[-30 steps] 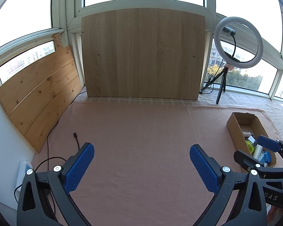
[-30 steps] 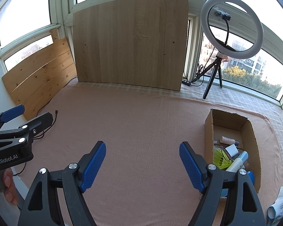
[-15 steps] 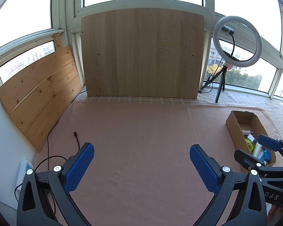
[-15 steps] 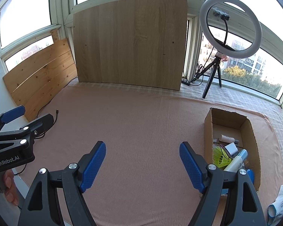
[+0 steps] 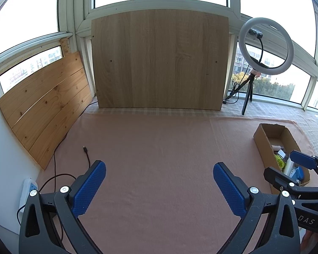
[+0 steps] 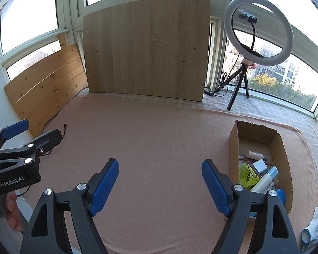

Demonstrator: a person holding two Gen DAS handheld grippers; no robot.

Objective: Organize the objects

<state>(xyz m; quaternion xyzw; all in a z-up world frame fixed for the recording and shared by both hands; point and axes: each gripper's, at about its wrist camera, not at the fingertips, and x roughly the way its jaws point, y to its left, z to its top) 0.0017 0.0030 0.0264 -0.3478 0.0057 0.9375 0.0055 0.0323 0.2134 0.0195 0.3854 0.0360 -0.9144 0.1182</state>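
Observation:
An open cardboard box (image 6: 233, 146) stands on the pink cloth at the right; the left wrist view shows the same cardboard box (image 5: 262, 141) at its right edge. Inside lie a yellow shuttlecock (image 6: 247, 174), a white tube (image 6: 264, 181), a white charger (image 6: 259, 165) and a small pale bottle (image 6: 254, 154). My right gripper (image 6: 160, 183) is open over bare cloth, left of the box, nothing between its blue pads. My left gripper (image 5: 159, 183) is open too, over bare cloth farther left, holding nothing.
A large wooden board (image 5: 159, 59) leans on the window at the back, a slatted pine panel (image 5: 46, 103) at the left. A ring light on a tripod (image 6: 257, 29) stands back right. A cable (image 5: 87, 154) and power strip (image 5: 28, 190) lie left; a white glove (image 6: 315, 224) lies right.

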